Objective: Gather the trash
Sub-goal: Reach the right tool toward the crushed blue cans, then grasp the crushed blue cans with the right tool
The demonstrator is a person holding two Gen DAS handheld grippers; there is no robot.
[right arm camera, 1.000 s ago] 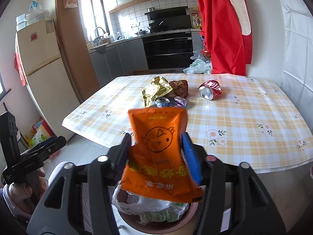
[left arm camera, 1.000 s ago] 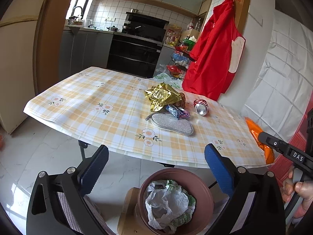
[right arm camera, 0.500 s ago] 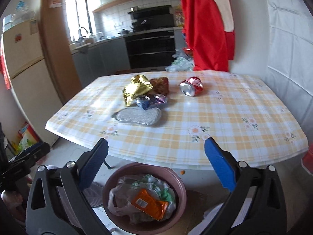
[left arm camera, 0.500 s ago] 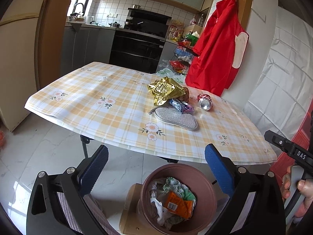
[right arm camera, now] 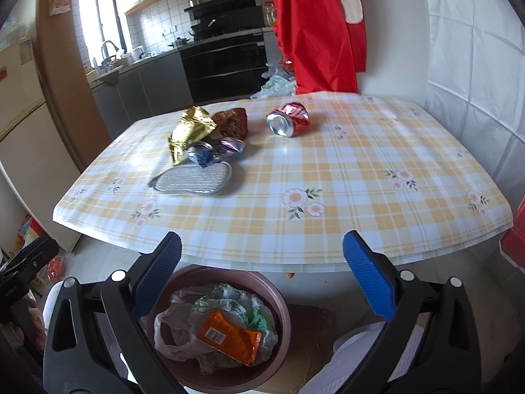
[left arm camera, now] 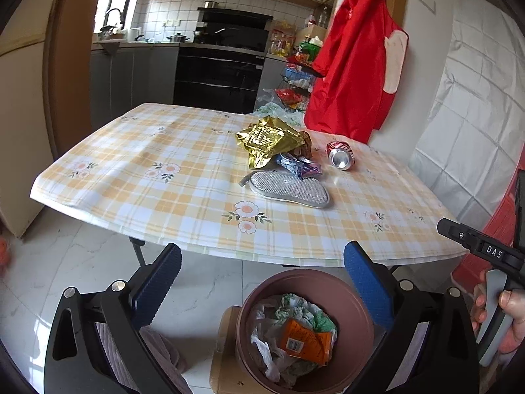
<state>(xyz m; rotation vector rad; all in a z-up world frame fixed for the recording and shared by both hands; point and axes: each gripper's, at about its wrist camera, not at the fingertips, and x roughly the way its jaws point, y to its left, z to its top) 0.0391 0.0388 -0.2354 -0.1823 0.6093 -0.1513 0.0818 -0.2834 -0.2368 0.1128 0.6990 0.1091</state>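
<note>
The worktop (right arm camera: pixel 344 177), under a yellow-and-white checked cloth with printed flowers, ends in a near edge that hangs just above and behind the brown bin (right arm camera: pixel 282 308) on the floor. The whole right half of the cloth is bare, from the near edge back to the wall; the left near corner is bare too. The clutter sits in one cluster toward the far left of centre.

The right tool (right arm camera: pixel 262 262) hangs over the bin with its blue pads spread wide and nothing between them; its jaws have just been opening. The left tool (left arm camera: pixel 262 271) is equally wide and empty, also above the bin. A hand (left arm camera: pixel 505 315) grips the handle of the other tool at the right margin of the left wrist view.

Inside the bin an orange snack packet (right arm camera: pixel 229 335) lies crumpled on a white and green plastic bag (right arm camera: pixel 183 325) (barcode side up, tilted).

On the worktop a crumpled gold foil bag (right arm camera: pixel 192 129) leans against a brown-red wrapper (right arm camera: pixel 233 121). Just in front lie small blue and purple wrappers (right arm camera: pixel 216 152), touching a flat silver mesh pad (right arm camera: pixel 193 182). A dented red can (right arm camera: pixel 290 120) lies on its side, apart to the right, open end toward the camera.

A red garment (right arm camera: pixel 315 29) hangs on the wall beyond the far edge.
</note>
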